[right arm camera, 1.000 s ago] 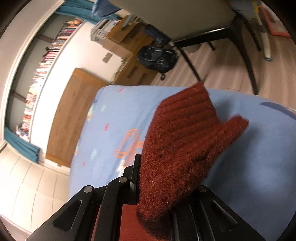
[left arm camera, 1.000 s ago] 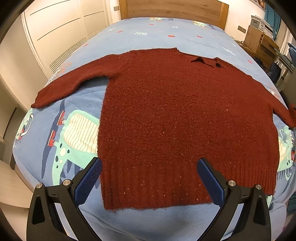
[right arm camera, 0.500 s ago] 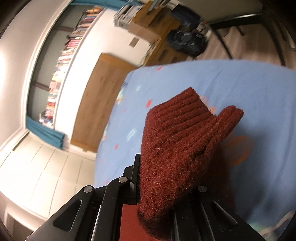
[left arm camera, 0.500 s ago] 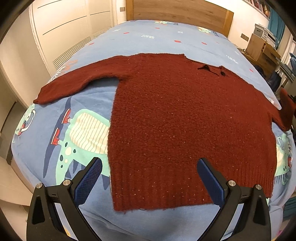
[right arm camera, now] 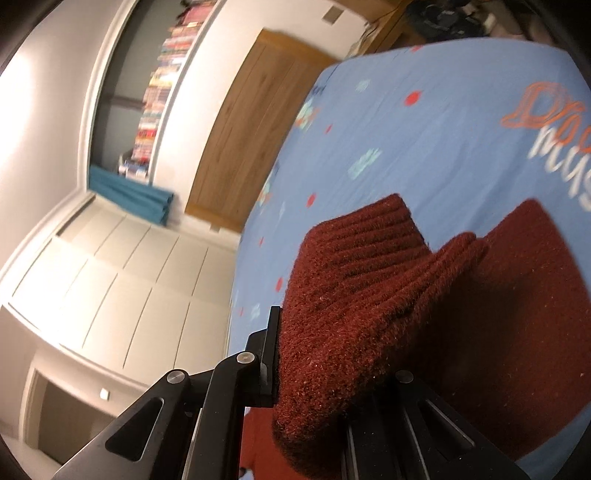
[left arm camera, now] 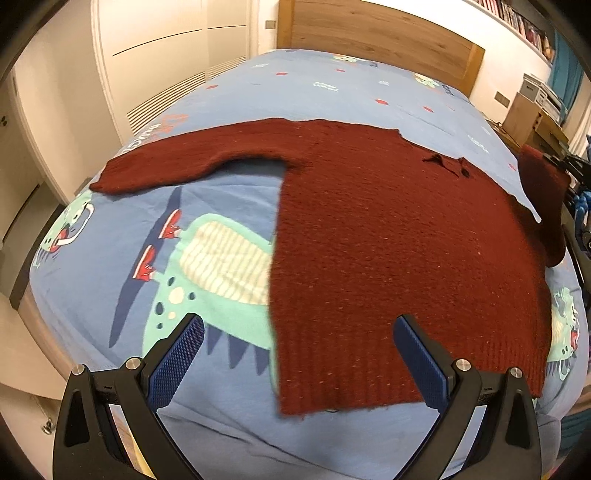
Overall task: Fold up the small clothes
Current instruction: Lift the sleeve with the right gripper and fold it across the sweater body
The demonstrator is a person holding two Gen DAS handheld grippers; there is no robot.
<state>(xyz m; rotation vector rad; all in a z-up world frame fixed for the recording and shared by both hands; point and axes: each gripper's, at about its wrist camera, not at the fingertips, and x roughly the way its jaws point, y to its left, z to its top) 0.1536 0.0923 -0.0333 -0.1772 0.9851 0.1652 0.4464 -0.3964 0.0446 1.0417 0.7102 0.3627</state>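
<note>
- On the far left of the left wrist view, white wardrobe doors (left arm camera: 155, 62) stood beside the bed (left arm camera: 122, 266), whose blue dinosaur-print cover filled most of the picture.
- A dark red knitted sweater (left arm camera: 388, 251) lay flat on that cover, its left sleeve (left arm camera: 177, 162) stretched out toward the wardrobe side and its ribbed hem nearest the camera.
- Low in the view, the left gripper (left arm camera: 295, 354) hung above the hem with its jaws wide apart and nothing between the blue pads (left arm camera: 177, 360).
- Behind the sweater, a wooden headboard (left arm camera: 376, 33) closed off the far end of the bed.
- At the right edge, the sweater's right sleeve (left arm camera: 543, 192) was lifted off the cover and folded inward over the body.
- Turning to the right wrist view, a bookshelf (right arm camera: 159, 92) and a teal curtain (right arm camera: 129, 195) showed on the left.
- Toward the right, the right gripper (right arm camera: 314, 384) was clamped on the ribbed cuff (right arm camera: 354, 295) of the right sleeve, which bunched over the fingers and hid them, with more red knit lying beyond it on the blue cover.
</note>
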